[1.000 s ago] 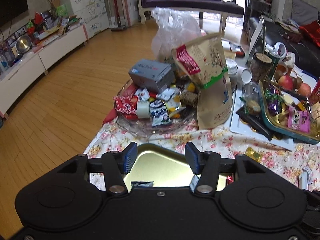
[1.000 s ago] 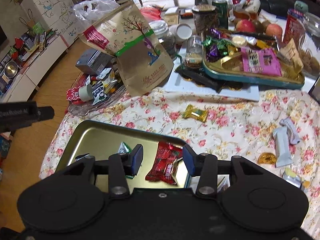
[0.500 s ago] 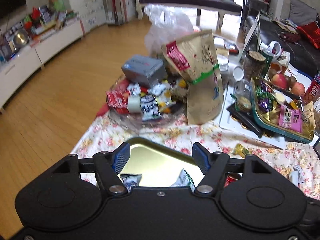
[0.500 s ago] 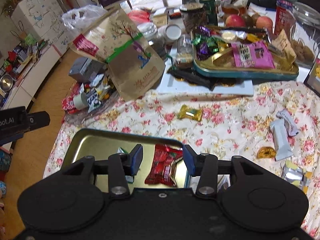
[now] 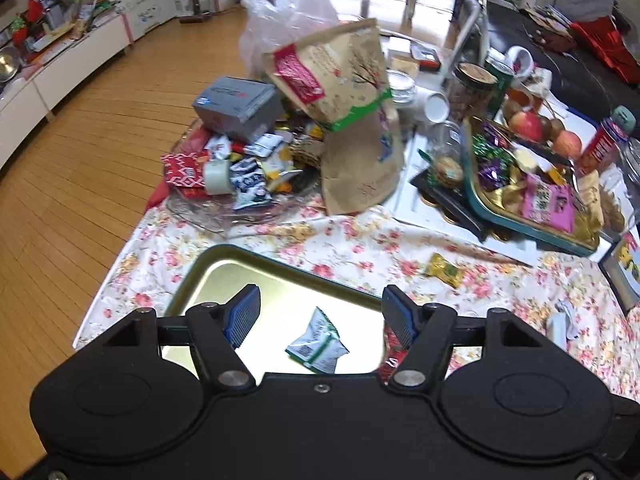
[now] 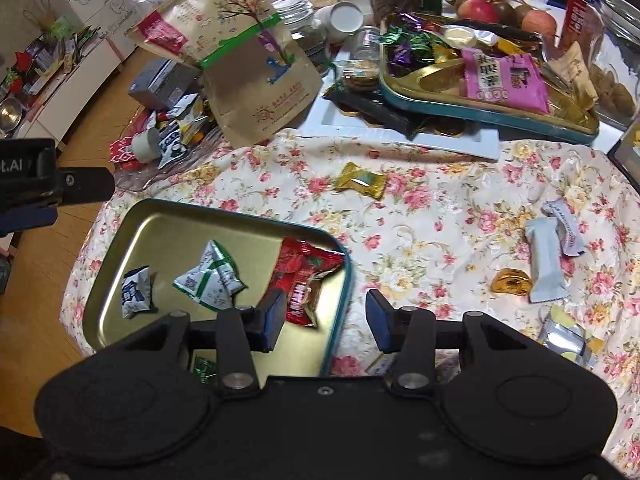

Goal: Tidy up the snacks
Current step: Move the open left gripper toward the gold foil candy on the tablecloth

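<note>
A gold tin tray [image 6: 168,224] with a teal rim lies on the floral tablecloth; it also shows in the left wrist view [image 5: 224,268]. In it lie a green-white packet [image 6: 210,280] [image 5: 318,342], a blue-white packet [image 6: 136,290] and a red packet [image 6: 306,276]. My left gripper [image 5: 320,316] is open and empty above the tray. My right gripper [image 6: 326,320] is open and empty over the tray's right rim. Loose on the cloth are a yellow candy [image 6: 360,180] [image 5: 444,270], a gold candy [image 6: 510,282] and white bars [image 6: 546,258].
A brown paper bag [image 6: 248,48] leans over a glass dish of snacks [image 5: 240,176] with a grey box [image 5: 238,106]. A second tin of sweets [image 6: 480,68], jars and apples [image 5: 528,126] stand at the back. The table edge and wooden floor are to the left.
Both grippers have risen and pulled back, showing more of the tray. The left gripper's jaws have opened wider. The right gripper has shifted right, toward the tray's rim.
</note>
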Demonstrator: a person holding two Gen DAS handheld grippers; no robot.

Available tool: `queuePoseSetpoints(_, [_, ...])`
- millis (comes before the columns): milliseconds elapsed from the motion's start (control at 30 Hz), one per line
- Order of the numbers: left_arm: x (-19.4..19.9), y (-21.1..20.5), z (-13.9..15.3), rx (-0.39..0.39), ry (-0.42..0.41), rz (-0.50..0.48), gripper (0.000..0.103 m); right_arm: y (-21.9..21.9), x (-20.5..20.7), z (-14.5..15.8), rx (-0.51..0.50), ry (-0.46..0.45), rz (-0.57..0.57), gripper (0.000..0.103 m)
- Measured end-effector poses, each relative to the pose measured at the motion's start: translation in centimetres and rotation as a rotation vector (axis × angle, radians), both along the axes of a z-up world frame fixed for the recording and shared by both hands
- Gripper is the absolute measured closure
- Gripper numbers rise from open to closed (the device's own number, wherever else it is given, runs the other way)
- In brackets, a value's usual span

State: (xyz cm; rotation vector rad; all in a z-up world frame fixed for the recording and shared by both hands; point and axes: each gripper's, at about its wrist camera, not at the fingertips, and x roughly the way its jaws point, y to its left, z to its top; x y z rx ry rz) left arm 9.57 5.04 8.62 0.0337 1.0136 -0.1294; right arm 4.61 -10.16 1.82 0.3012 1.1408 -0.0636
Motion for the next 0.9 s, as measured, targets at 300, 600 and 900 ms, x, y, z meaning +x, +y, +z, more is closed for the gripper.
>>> queuePoseSetpoints(300, [-0.3,-3.8,-0.9,-0.005,0.057,-0.052,0.036,-5.0,-1.4,-0.5,0.06,0.052,-0.098,0.056])
queuePoseSetpoints(600, [-1.1,-7.8,-1.8,0.027,0.072,-0.127,0.036,-13.4,-4.4,0.5,0.026,-0.002,-0.326,0.056])
queuePoseSetpoints(900, [-1.1,-9.2,-1.4,-0.051,0.108,-0.18,0.036,-20.1,-8.1,1.0,0.044,-0.008,-0.555,0.056])
